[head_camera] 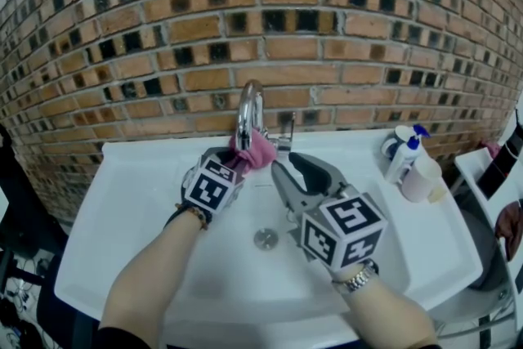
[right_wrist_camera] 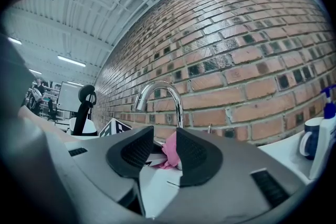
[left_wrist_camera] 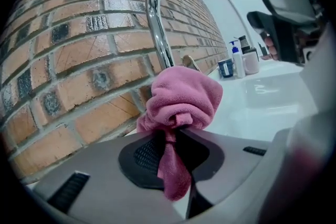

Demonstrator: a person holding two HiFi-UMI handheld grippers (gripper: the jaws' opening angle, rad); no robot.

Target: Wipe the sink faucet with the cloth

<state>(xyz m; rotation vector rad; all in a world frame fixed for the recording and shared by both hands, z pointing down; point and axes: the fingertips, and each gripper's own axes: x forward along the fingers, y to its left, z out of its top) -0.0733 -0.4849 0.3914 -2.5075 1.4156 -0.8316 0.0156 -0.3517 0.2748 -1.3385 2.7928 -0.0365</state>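
— Against the brick wall (head_camera: 327,29), what carries everything?

— A white sink (head_camera: 122,200). Its flat top is the surface (head_camera: 351,149), and one round drain (head_camera: 265,239) sits in the bowl. The right gripper view shows more of the room off to the left: a ribbed ceiling (right_wrist_camera: 131,2) with strip lights (right_wrist_camera: 71,61) and one black office chair (right_wrist_camera: 84,105).

— Count the rest for me.

— One chrome gooseneck faucet (head_camera: 248,106) at the back edge, one pink cloth (head_camera: 255,149) and two pairs of tongs. At the surface's back right corner stand three containers close together: one blue-and-white cup (head_camera: 395,141), one pump bottle (head_camera: 405,159) with a blue top, and one pale tumbler (head_camera: 422,178).

— Where is the cloth?

— Bunched against the low part of the faucet's stem, just above the surface. The left tongs (head_camera: 237,158) are clamped on it. A tail of cloth hangs down between the pads (left_wrist_camera: 142,157), and the bundle bulges past the tips.

— And the other pair?

— The right tongs (head_camera: 286,163) hang over the bowl, just right of the cloth, aimed at the faucet. Their jaws stand a little apart with nothing between them.
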